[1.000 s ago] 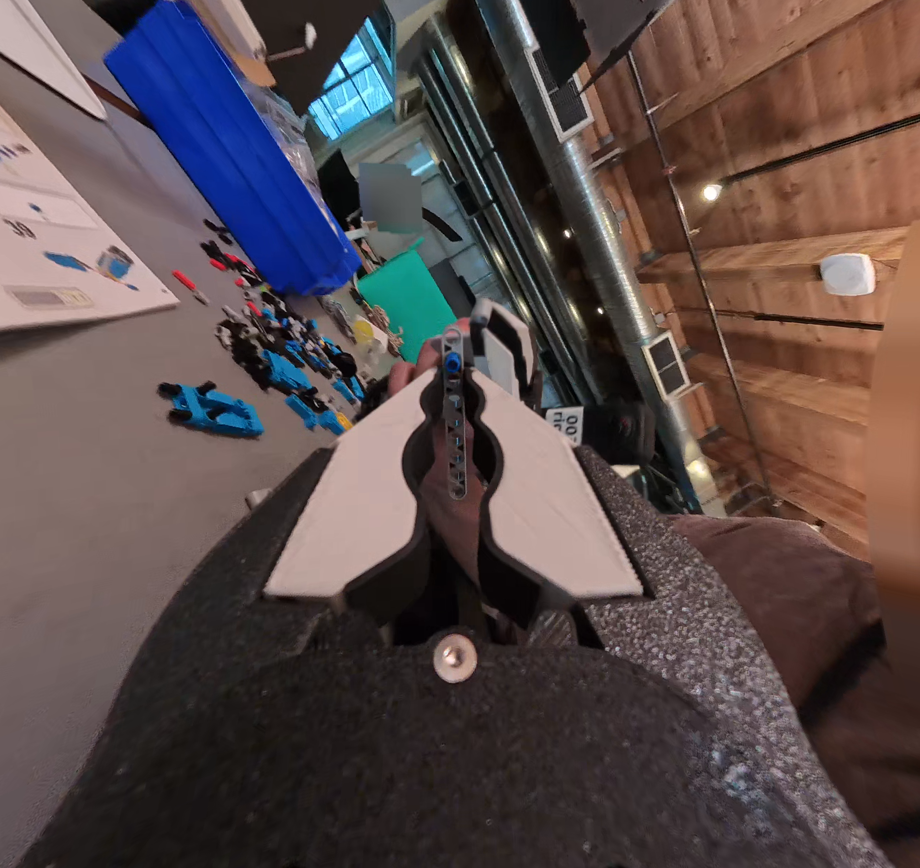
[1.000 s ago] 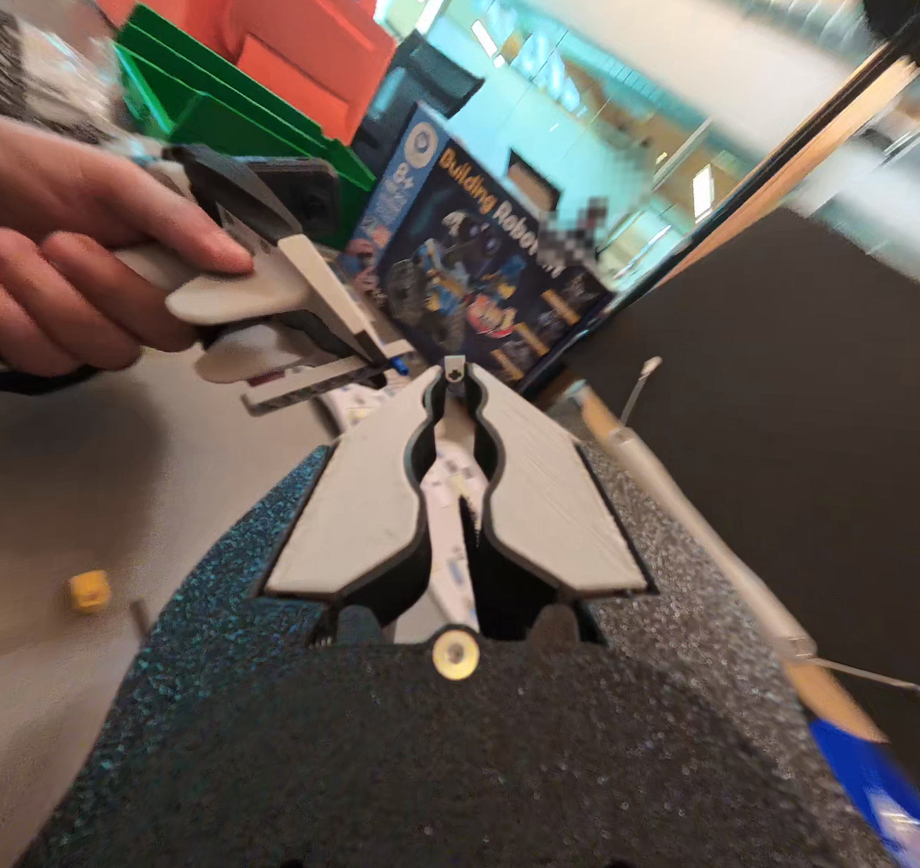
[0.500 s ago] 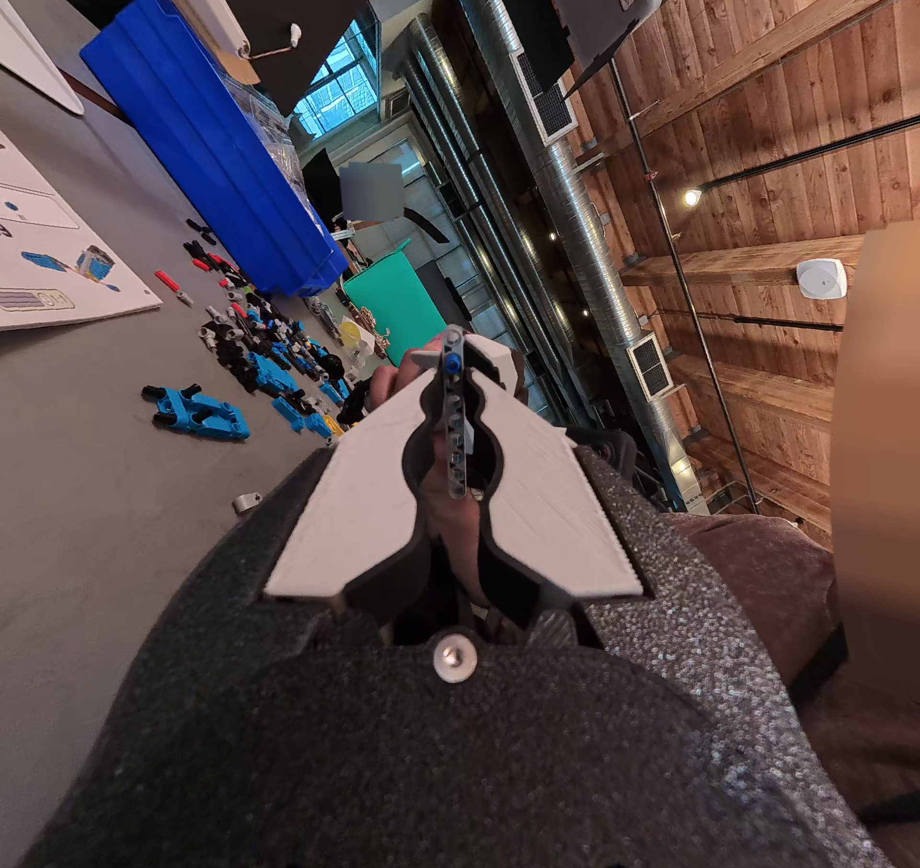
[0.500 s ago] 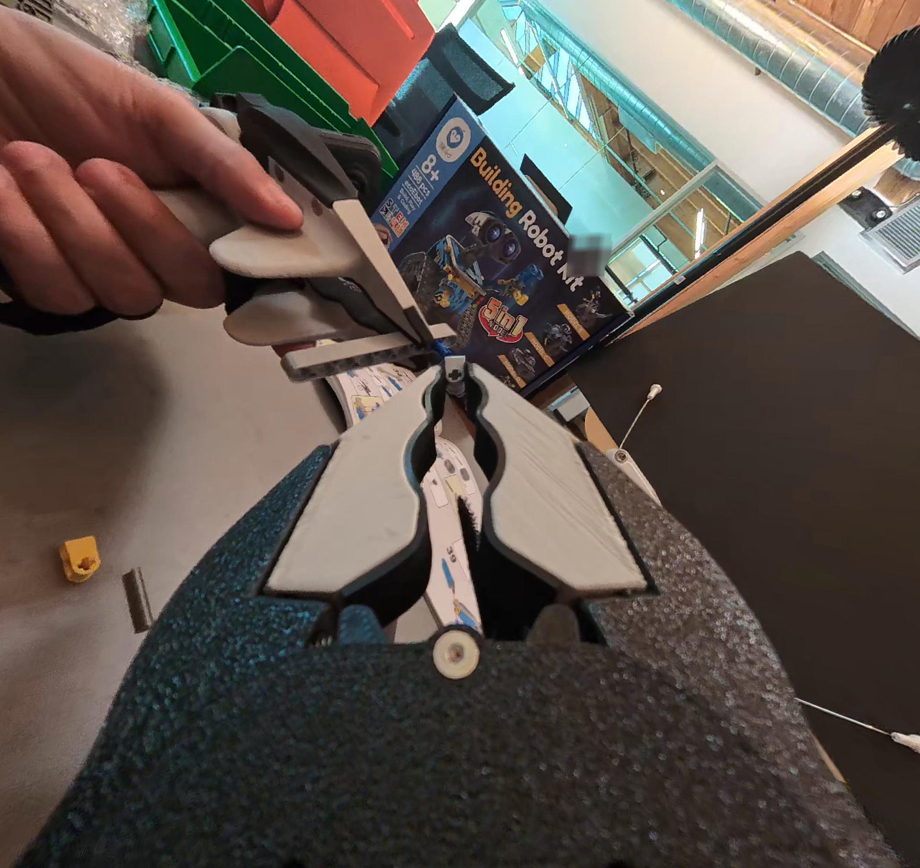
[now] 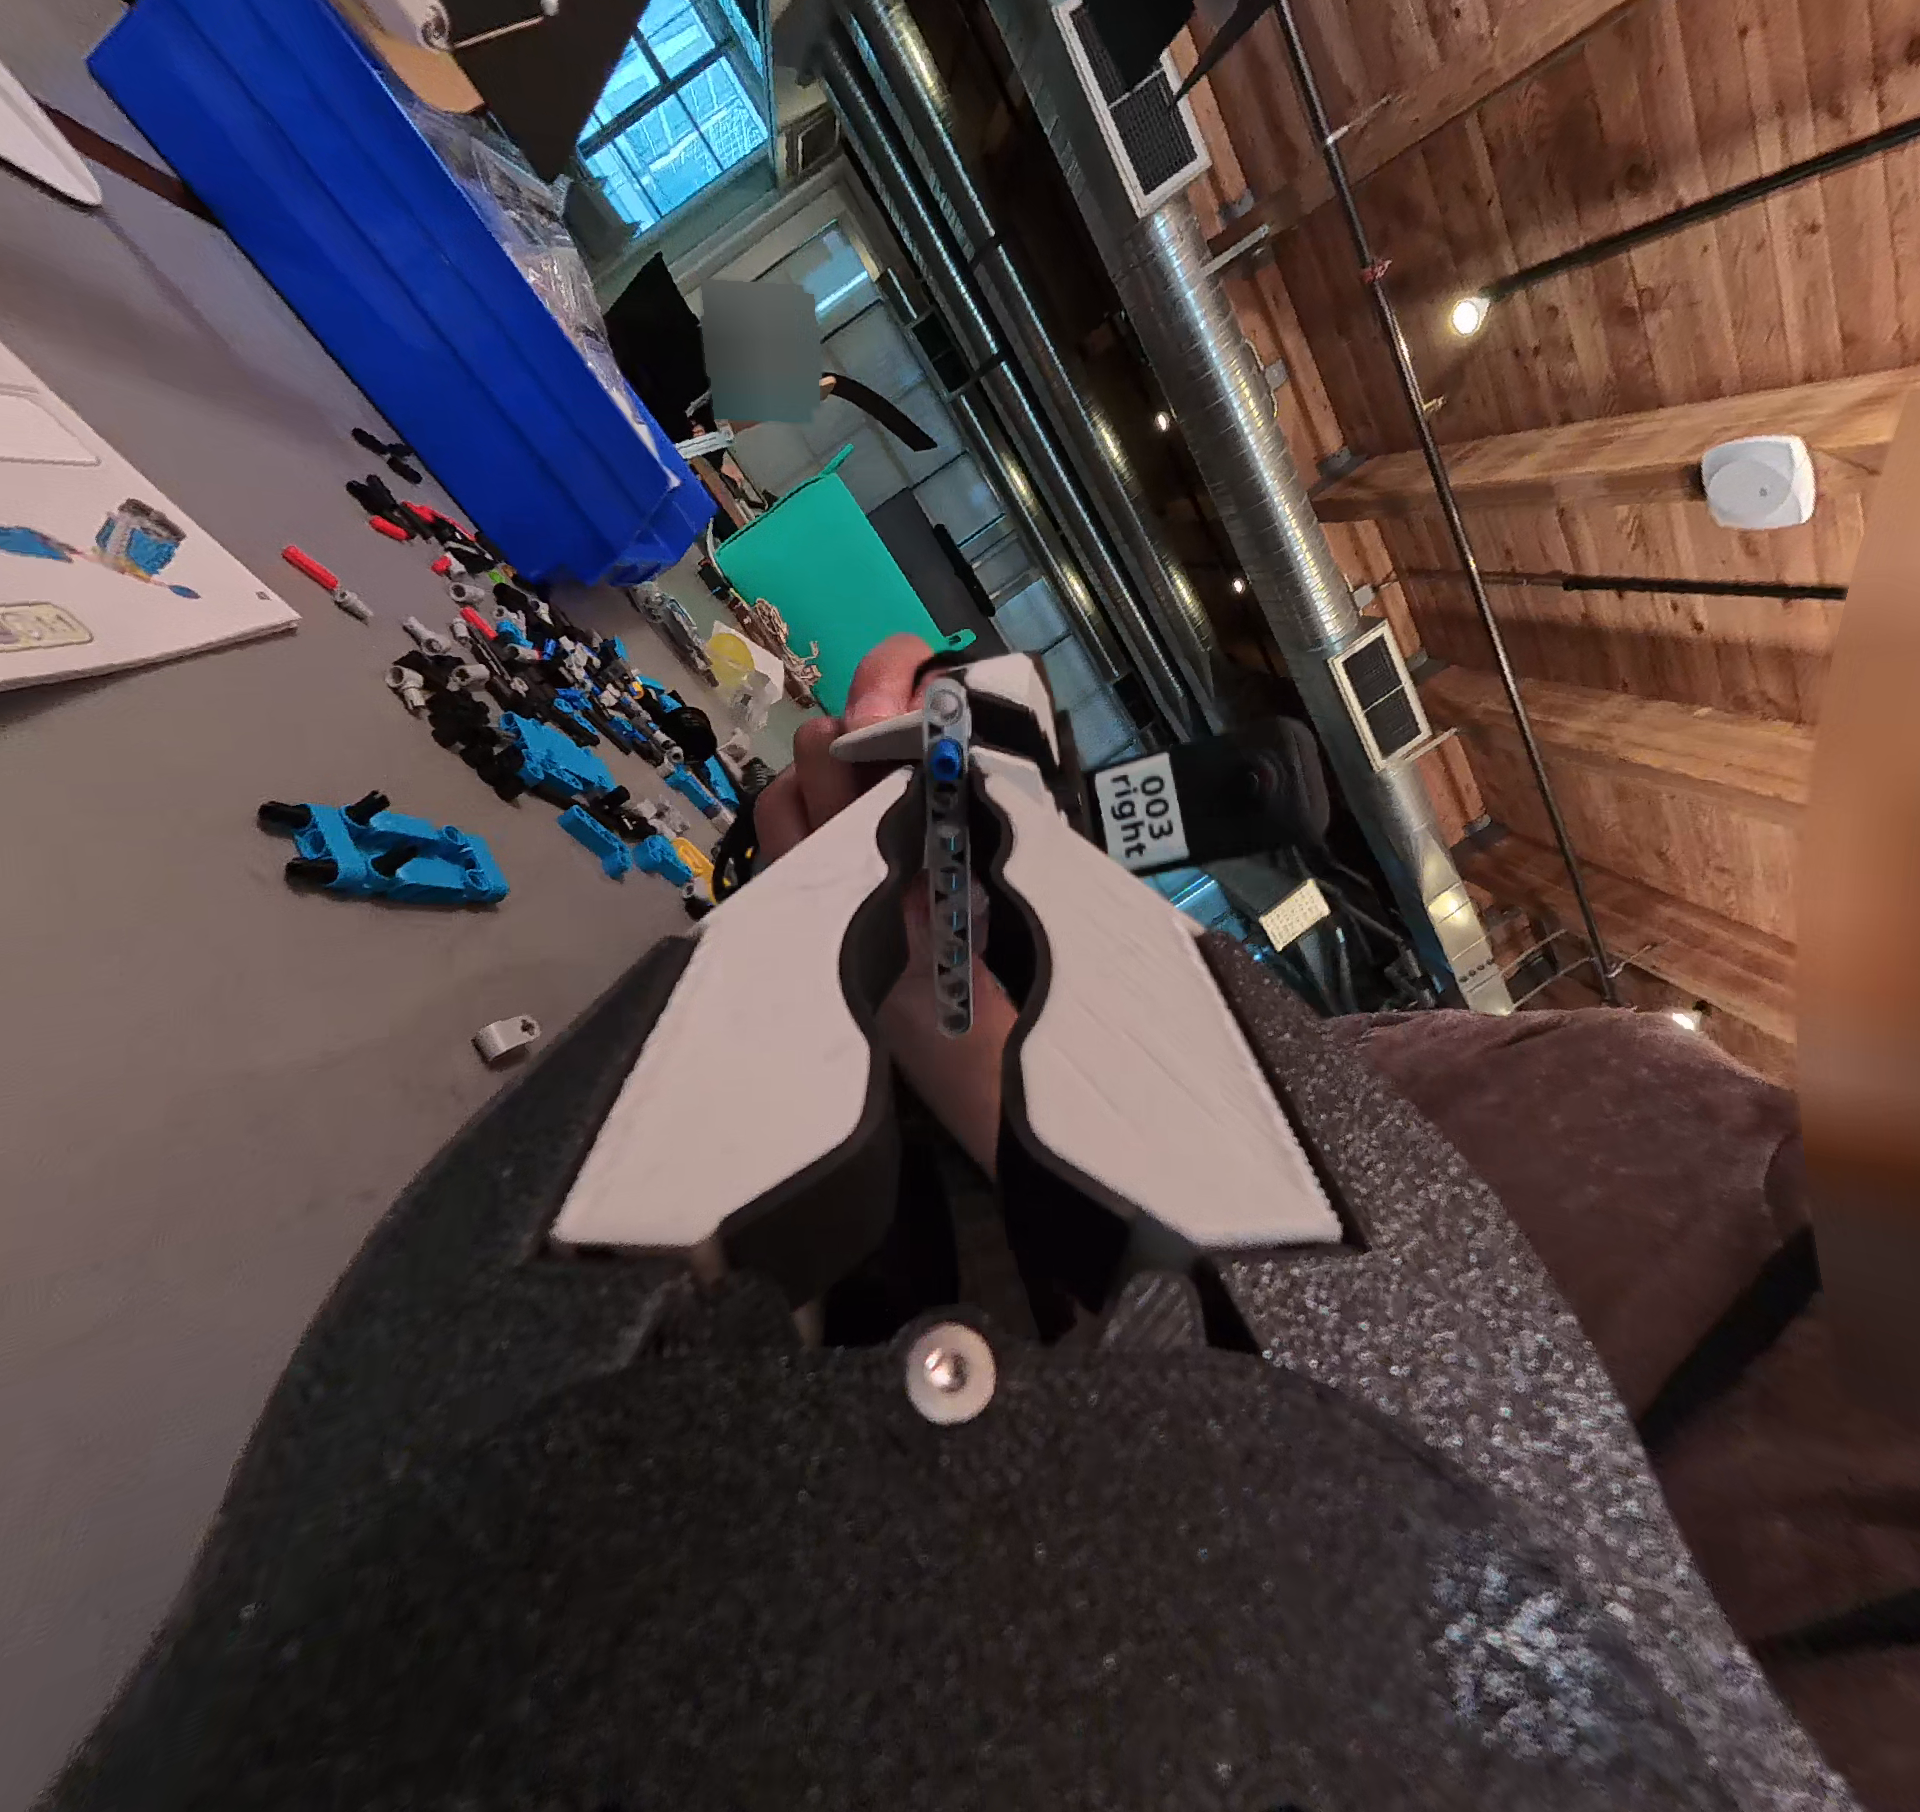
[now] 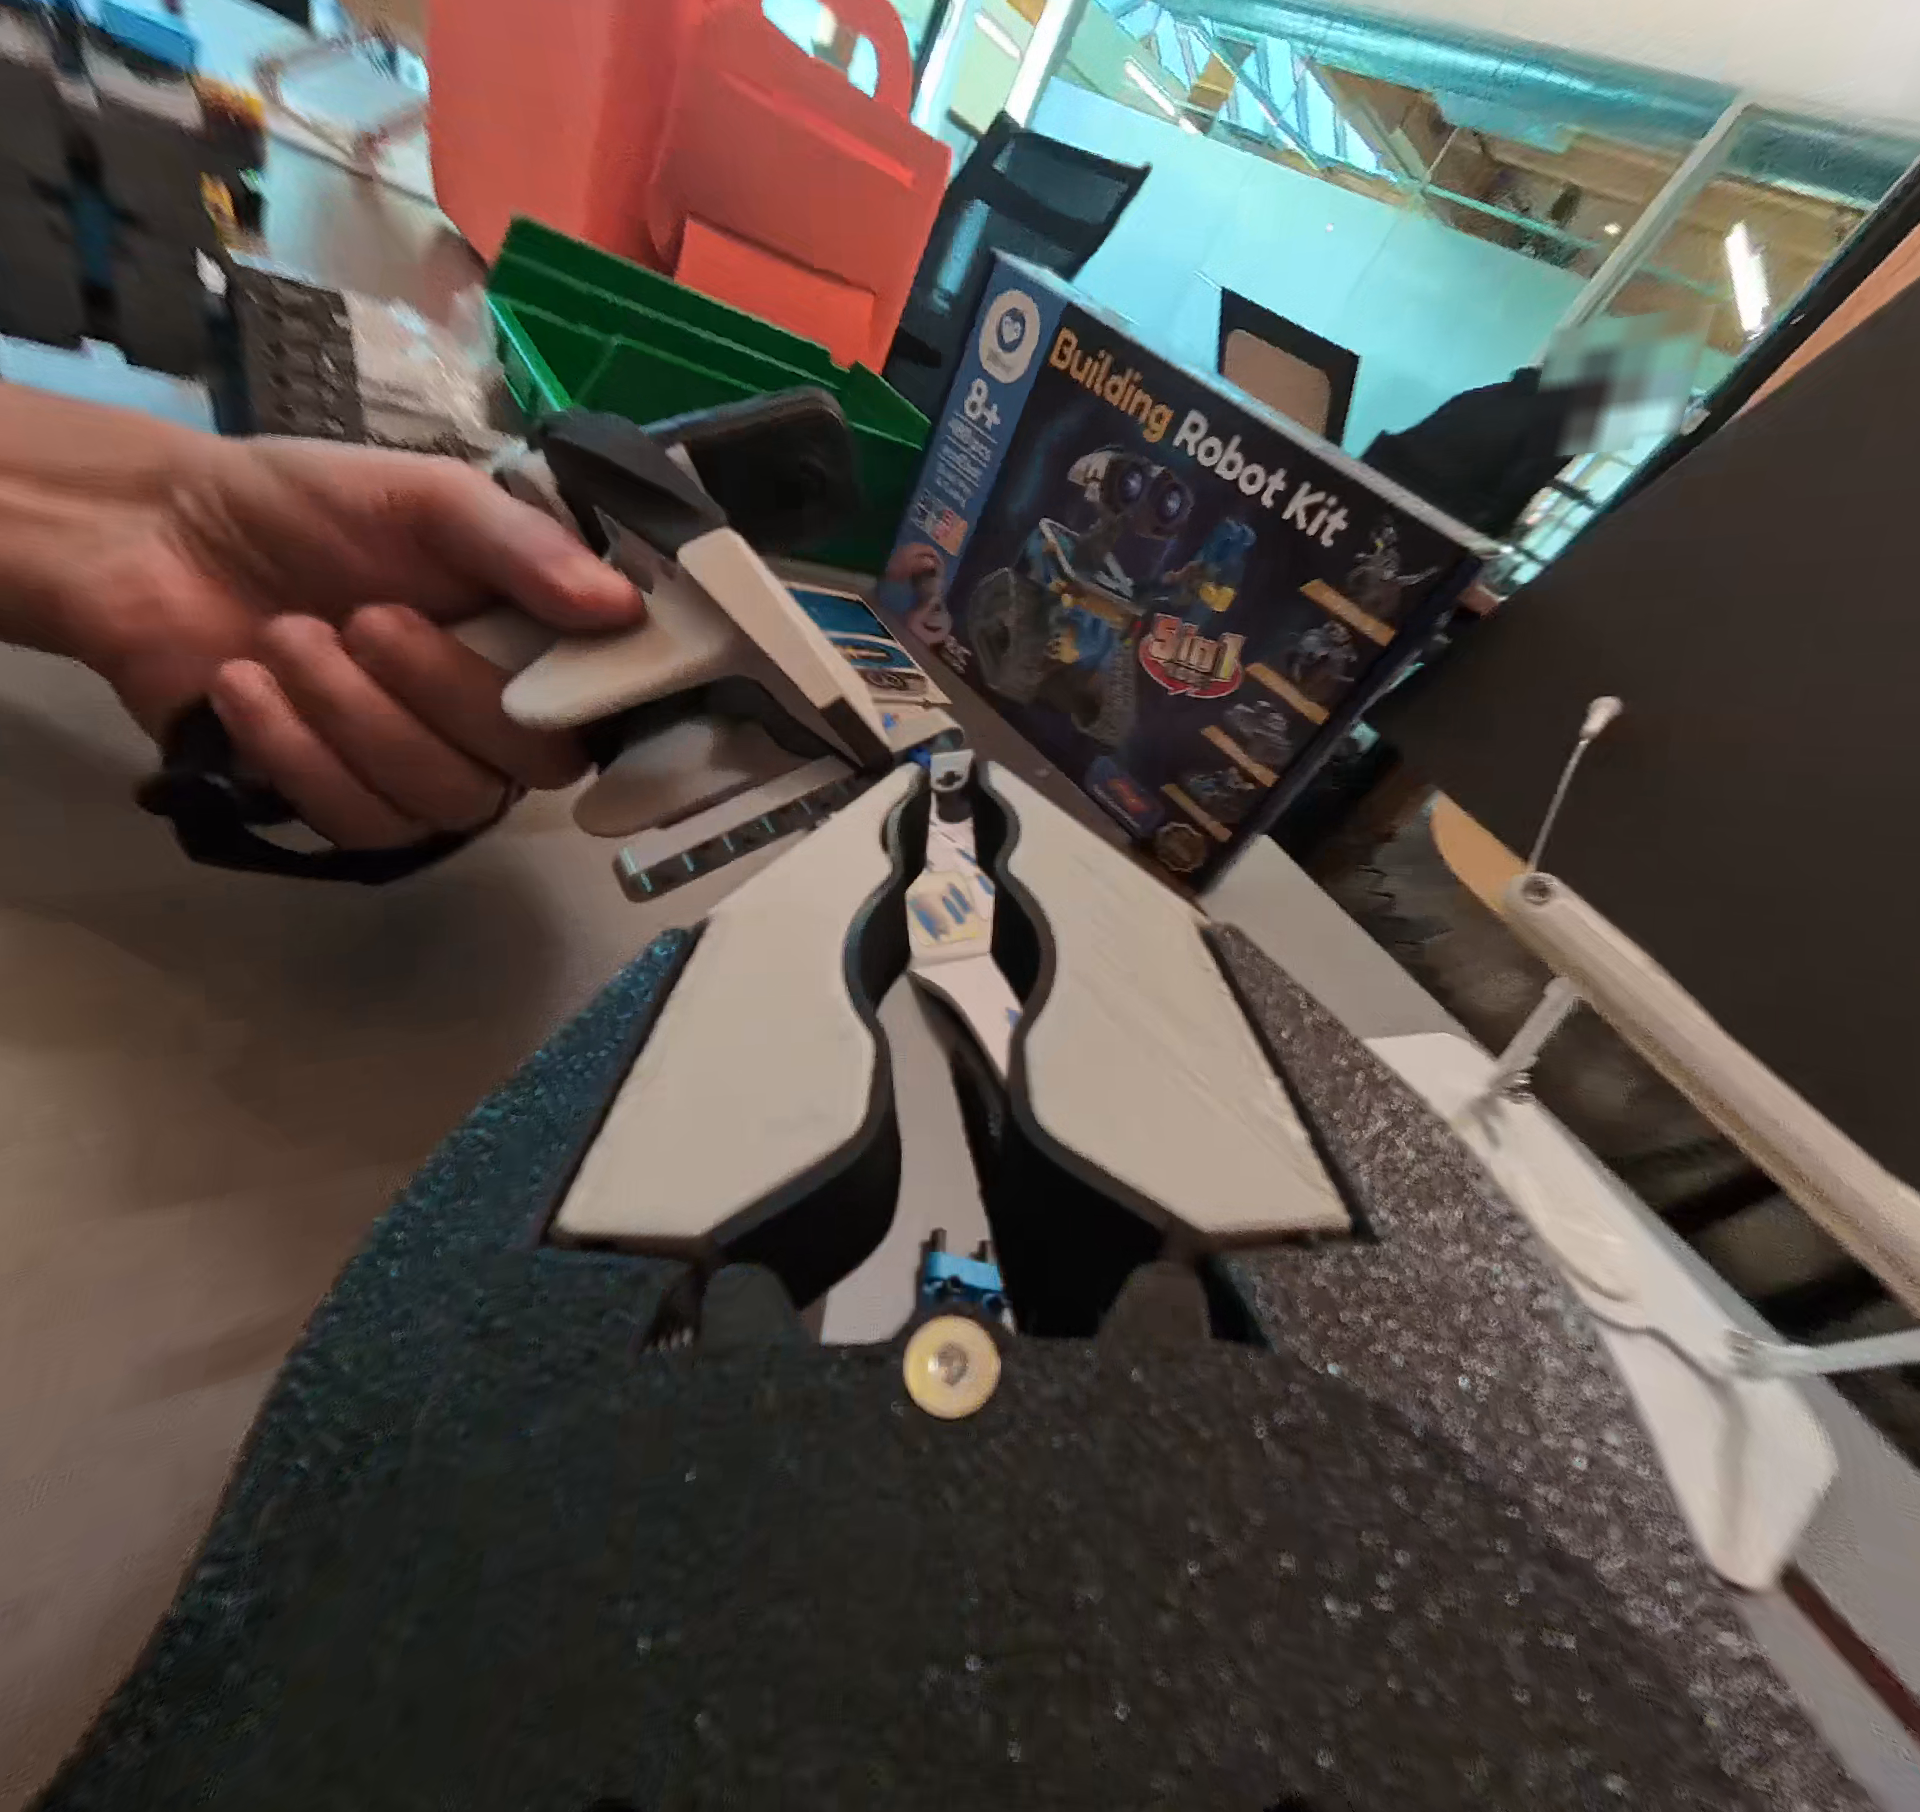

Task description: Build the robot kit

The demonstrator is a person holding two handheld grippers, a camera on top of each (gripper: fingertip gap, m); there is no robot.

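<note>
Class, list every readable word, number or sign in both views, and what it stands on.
I don't copy out writing; here is where it stands.
Toy kit box, dark blue, upright: large title, number badge.
White sticker on a black housing: short printed code.
Instruction sheet, lying flat: print too small to read.

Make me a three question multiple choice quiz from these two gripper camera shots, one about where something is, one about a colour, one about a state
1. Where does the kit box stand?
A. beyond the right gripper
B. inside the green bin
C. on the floor

2. What colour is the pin in the grey beam?
A. red
B. blue
C. yellow

3. How is the left gripper?
A. wide open
B. shut on the grey beam
C. resting on the table

A: the box stands upright past the fingers. B: a blue pin sits near the beam's far end. B: both fingers press the beam, off the table.
</note>
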